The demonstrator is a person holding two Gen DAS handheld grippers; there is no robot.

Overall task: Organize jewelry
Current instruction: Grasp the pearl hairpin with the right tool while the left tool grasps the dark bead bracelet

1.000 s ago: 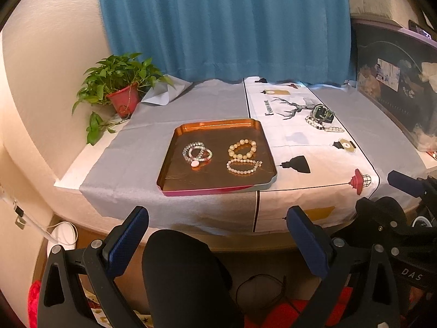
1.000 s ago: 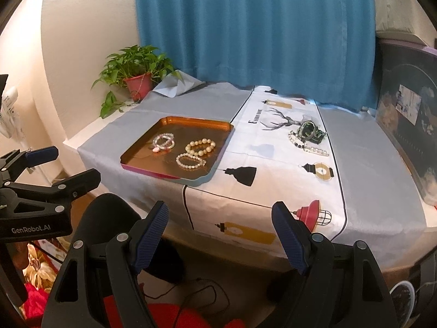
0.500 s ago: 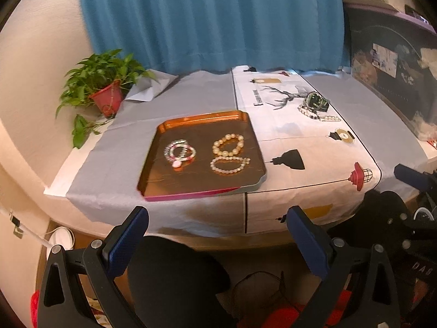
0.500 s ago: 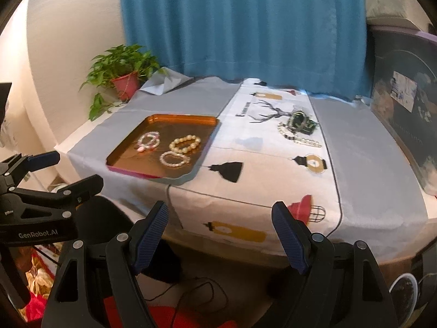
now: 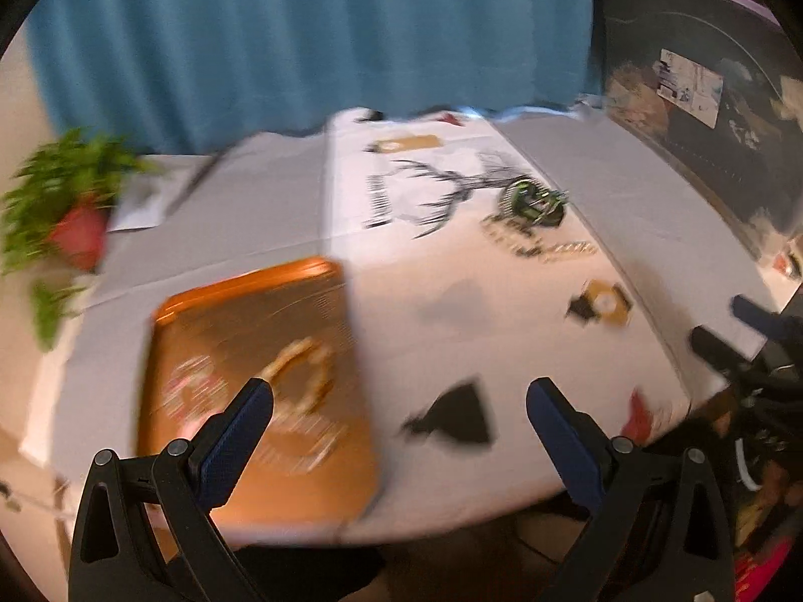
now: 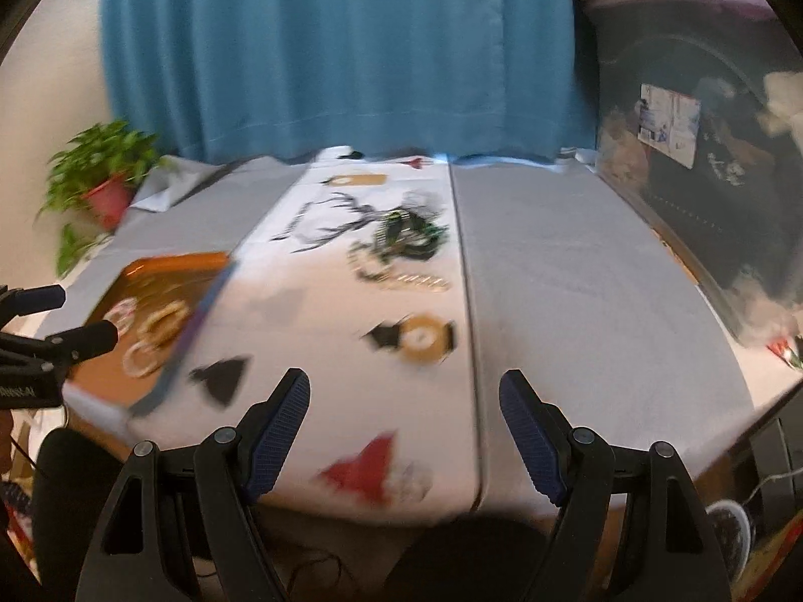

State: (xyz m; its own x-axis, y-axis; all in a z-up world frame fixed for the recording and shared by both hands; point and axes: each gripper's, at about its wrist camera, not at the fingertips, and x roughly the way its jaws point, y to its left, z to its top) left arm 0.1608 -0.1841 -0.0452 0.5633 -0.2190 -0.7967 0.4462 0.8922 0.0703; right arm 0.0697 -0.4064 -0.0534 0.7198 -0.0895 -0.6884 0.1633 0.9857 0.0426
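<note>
From the left wrist, the left gripper [image 5: 399, 409] has its fingers [image 5: 236, 444] wide apart with nothing between them. The orange tray [image 5: 241, 296] lies under and ahead of the left-hand finger, on the cloth-covered surface [image 5: 502, 301], with bead bracelets [image 5: 301, 371] in it just past that fingertip. Well ahead of the right-hand finger lies a loose heap of jewelry [image 5: 534, 203], green and dark, with a bead strand [image 5: 547, 248] beside it. These pieces look light, limp and slippery; a strand would likely sag and slide, so pinching across the beads at one side of a loop seems safest. Blur hides clasps and any writing on the cloth.

From the right wrist, the right gripper [image 6: 404, 421] is also spread wide and empty. The jewelry heap [image 6: 409, 238] sits well ahead, roughly between the fingers; the tray [image 6: 165, 271] lies far off beyond the left-hand finger. The left gripper [image 6: 60, 336] shows at the edge, its lettering unreadable here. A label on the dark case [image 6: 670, 118] is too blurred to read.
</note>
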